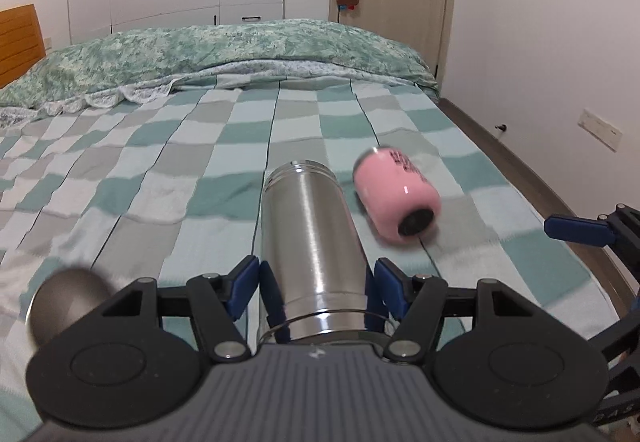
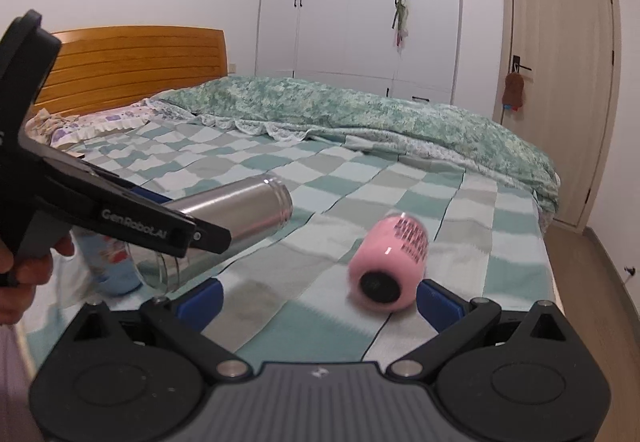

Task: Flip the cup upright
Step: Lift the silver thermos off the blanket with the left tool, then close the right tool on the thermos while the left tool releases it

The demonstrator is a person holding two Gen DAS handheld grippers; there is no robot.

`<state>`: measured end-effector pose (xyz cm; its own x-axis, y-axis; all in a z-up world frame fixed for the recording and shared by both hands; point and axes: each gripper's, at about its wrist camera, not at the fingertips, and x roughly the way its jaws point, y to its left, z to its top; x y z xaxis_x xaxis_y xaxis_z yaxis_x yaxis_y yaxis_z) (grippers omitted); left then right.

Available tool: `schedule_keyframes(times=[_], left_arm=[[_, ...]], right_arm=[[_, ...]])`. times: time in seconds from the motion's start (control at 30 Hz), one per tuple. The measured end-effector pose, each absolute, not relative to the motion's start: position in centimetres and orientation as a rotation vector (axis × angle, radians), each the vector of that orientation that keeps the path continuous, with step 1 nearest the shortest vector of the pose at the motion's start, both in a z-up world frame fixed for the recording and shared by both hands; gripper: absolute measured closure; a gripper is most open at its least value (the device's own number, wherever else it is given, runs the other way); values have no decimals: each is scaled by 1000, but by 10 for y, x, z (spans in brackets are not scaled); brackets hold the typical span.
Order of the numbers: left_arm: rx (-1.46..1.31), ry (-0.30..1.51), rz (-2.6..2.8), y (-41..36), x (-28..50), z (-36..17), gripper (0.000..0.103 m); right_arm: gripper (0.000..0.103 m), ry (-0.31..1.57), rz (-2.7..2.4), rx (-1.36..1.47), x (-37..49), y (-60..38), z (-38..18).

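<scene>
— Where's the cup?
— We see the pink cup (image 2: 386, 262), blurred, lying on the checked bedspread (image 2: 320, 178) at lower centre, between our spread-open right gripper (image 2: 320, 292).
— And left?
— Left gripper (image 1: 316, 282) clamps a steel flask (image 1: 312, 246); its base is hidden.

A home bedroom: a bed (image 2: 360, 178) with checked sheet, rumpled green quilt (image 2: 360, 114) and wooden headboard (image 2: 136, 66), white wardrobe (image 2: 360, 2) behind, a door (image 2: 560, 82) beside it.

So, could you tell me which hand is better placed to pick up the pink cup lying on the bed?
The right. Its tongs stand open with the pink cup lying on its side just ahead of them, while the left tongs are shut on the steel flask.
</scene>
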<state>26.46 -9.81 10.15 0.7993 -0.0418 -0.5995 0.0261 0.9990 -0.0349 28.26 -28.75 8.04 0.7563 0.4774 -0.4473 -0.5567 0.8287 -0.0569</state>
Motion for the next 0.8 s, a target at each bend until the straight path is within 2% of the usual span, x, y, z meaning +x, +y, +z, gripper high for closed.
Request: schedule_keyframes(times=[0.27,0.7,0.8], left_arm=[[-31,701,-38,-89,201,71,38],[-34,732,-83,-99,165,31,38],[-60,747,-102,-92,164,36,31]], right_arm=[[0,502,538,-167,216,-286,57],[1,559,456,-144,162,-297,41],[1,557,450,-144,161,-296,45]])
